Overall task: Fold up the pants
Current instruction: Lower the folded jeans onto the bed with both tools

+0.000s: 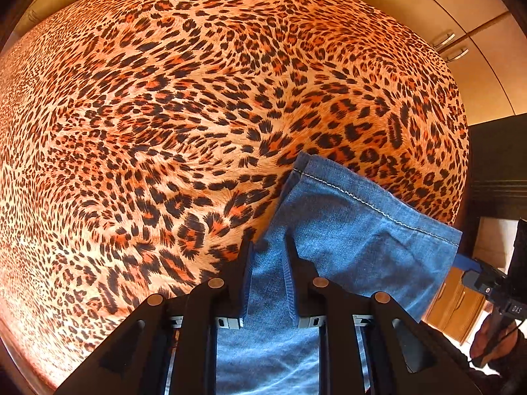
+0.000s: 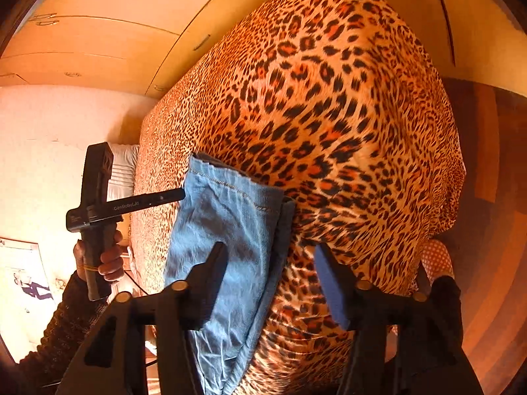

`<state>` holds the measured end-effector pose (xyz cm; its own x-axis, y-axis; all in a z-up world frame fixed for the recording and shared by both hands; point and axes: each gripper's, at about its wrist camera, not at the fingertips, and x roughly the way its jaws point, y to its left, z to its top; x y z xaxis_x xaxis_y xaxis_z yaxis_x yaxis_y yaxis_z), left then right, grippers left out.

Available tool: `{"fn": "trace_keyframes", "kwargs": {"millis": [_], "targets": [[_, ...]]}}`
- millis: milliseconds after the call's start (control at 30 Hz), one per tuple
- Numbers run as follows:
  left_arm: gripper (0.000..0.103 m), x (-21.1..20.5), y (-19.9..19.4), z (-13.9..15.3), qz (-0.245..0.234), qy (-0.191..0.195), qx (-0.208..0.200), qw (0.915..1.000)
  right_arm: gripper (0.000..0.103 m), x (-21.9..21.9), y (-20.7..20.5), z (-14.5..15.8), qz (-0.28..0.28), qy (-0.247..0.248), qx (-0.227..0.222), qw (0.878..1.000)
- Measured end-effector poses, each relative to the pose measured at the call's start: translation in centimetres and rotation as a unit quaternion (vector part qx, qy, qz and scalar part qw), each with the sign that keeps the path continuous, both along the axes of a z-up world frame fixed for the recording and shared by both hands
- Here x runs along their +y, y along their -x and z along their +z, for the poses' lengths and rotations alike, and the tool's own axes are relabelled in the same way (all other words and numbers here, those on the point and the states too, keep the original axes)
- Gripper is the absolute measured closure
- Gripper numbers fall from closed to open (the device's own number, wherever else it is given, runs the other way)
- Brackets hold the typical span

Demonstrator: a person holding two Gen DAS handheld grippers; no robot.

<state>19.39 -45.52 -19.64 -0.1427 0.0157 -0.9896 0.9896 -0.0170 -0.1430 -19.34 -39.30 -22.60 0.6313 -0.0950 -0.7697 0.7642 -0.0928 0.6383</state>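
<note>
While the left gripper pinches the soft, limp pants near the hem above the bed, the right gripper gapes wide.

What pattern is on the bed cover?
Leopard print, black and orange spots on tan, covers the bed cover. The left wrist view shows it best.

A home bedroom: a bed under a leopard-print bedspread, a white pillow at its head, wooden wardrobe doors with metal handles behind, and a wooden floor.
</note>
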Motion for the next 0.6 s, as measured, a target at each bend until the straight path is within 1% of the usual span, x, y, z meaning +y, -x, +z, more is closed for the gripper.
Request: {"fn": "trace_keyframes", "kwargs": {"millis": [33,100,167,233,267,300,333,367,400,433,467,500,533,600], "targets": [[0.071,-0.2,-0.1,-0.1,0.002,-0.001,-0.002,1.0,0.044,-0.4,0.0,0.0,-0.001,-0.001,0.001,1.0],[0.063,-0.9,-0.5,-0.2,0.0,0.005,-0.006,1.0,0.044,-0.6,0.3,-0.8,-0.006,-0.002,-0.004,1.0],[0.061,-1.3,-1.0,-0.3,-0.002,0.004,0.009,0.9999,0.043,-0.8,0.3,-1.5,-0.009,0.007,-0.011,1.0],[0.058,-1.8,-1.5,-0.8,0.001,-0.009,0.029,0.9996,0.043,-0.7,-0.7,-2.1,-0.003,0.029,-0.016,0.999],[0.058,-2.0,-1.6,-1.2,0.001,-0.017,0.031,0.9994,0.044,-0.7,-0.7,-2.0,0.001,0.029,-0.018,0.999],[0.058,-2.2,-1.5,-1.5,-0.002,-0.022,0.035,0.9991,0.05,-0.6,-0.6,-1.7,0.005,0.035,-0.028,0.999],[0.058,-2.4,-1.3,-1.7,-0.009,-0.025,0.039,0.9989,0.052,-0.6,-0.7,-1.3,0.009,0.045,-0.035,0.998],[0.057,-2.6,-1.0,-2.0,-0.018,-0.027,0.037,0.9988,0.052,-0.6,-0.9,-0.9,0.014,0.056,-0.03,0.998],[0.054,-2.8,-0.5,-2.3,-0.031,-0.028,0.03,0.9987,0.049,-0.8,-1.2,-1.0,0.022,0.061,-0.018,0.998],[0.049,-3.0,0.0,-2.5,-0.046,-0.028,0.025,0.9982,0.049,-0.9,-1.6,-1.3,0.029,0.05,-0.01,0.998],[0.045,-3.2,0.6,-2.5,-0.062,-0.024,0.021,0.9976,0.049,-1.0,-1.7,-1.5,0.025,0.044,-0.015,0.999],[0.04,-3.2,1.1,-2.5,-0.077,-0.02,0.019,0.9967,0.049,-1.1,-1.6,-1.5,0.016,0.052,-0.022,0.998],[0.037,-3.3,1.6,-2.5,-0.091,-0.019,0.016,0.9956,0.049,-1.3,-1.8,-1.7,0.018,0.048,-0.026,0.998],[0.033,-3.3,2.8,-2.8,-0.114,-0.021,0.013,0.9932,0.049,-1.5,-2.4,-1.7,0.027,0.044,-0.04,0.998]]}}
